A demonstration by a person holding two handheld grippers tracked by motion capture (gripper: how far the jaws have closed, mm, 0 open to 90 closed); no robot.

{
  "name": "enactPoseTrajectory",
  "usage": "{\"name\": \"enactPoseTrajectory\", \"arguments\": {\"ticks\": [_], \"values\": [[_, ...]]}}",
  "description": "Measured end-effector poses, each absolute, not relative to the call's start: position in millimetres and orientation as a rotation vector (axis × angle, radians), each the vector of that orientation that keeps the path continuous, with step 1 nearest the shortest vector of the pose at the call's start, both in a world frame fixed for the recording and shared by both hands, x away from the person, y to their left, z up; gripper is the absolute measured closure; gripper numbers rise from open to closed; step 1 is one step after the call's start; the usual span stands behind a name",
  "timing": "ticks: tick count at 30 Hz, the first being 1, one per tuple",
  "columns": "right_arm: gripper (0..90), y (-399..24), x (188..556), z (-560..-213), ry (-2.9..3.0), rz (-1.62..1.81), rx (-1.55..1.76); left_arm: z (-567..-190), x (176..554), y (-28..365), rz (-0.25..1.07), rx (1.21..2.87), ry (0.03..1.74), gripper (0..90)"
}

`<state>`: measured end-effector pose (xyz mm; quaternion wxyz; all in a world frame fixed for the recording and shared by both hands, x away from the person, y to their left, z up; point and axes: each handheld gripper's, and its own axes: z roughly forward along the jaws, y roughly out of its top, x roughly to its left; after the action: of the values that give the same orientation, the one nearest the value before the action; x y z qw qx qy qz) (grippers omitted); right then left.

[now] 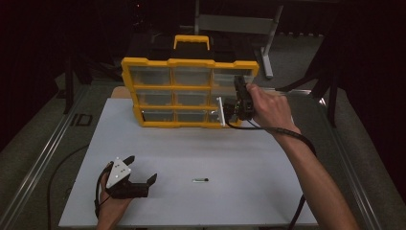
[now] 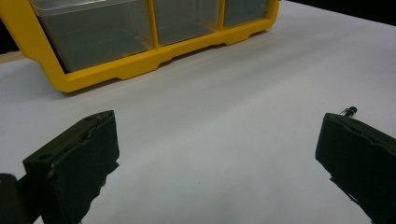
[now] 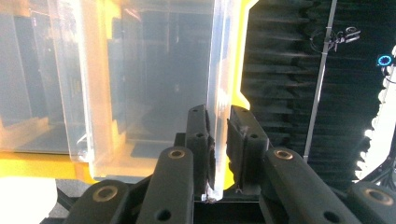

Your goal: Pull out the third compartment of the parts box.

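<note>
A yellow organizer (image 1: 189, 62) with clear drawers stands at the back of the white table (image 1: 249, 158). My right gripper (image 1: 238, 103) is at its right side, shut on the thin front wall of a clear drawer (image 1: 221, 112) that is pulled partly out. In the right gripper view that clear wall (image 3: 219, 70) runs between the pads of the right gripper (image 3: 218, 128). My left gripper (image 1: 142, 167) rests at the front left, open, with nothing between its fingers. A small dark, pin-like part (image 1: 200, 180) lies on the table to its right, seen past the right jaw in the left gripper view (image 2: 349, 110).
The organizer's lower yellow frame (image 2: 140, 67) and bottom drawers show ahead of the left gripper (image 2: 219, 126). A black case with a yellow handle (image 1: 191, 40) sits behind the organizer. A grey metal stand (image 1: 268, 48) is at the back right. Metal rails border the table.
</note>
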<state>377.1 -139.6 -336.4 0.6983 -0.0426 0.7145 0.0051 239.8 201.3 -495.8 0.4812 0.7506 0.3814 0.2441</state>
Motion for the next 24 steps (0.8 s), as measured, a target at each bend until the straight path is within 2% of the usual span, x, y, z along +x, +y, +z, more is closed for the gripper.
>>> {"name": "enactPoseTrajectory", "arguments": {"ticks": [24], "values": [[78.8, -144.3, 347.1, -333.3, 1.618, 0.054, -0.116, -495.6, 239.4, 201.3, 0.596, 1.828, 0.929, 0.3]]}}
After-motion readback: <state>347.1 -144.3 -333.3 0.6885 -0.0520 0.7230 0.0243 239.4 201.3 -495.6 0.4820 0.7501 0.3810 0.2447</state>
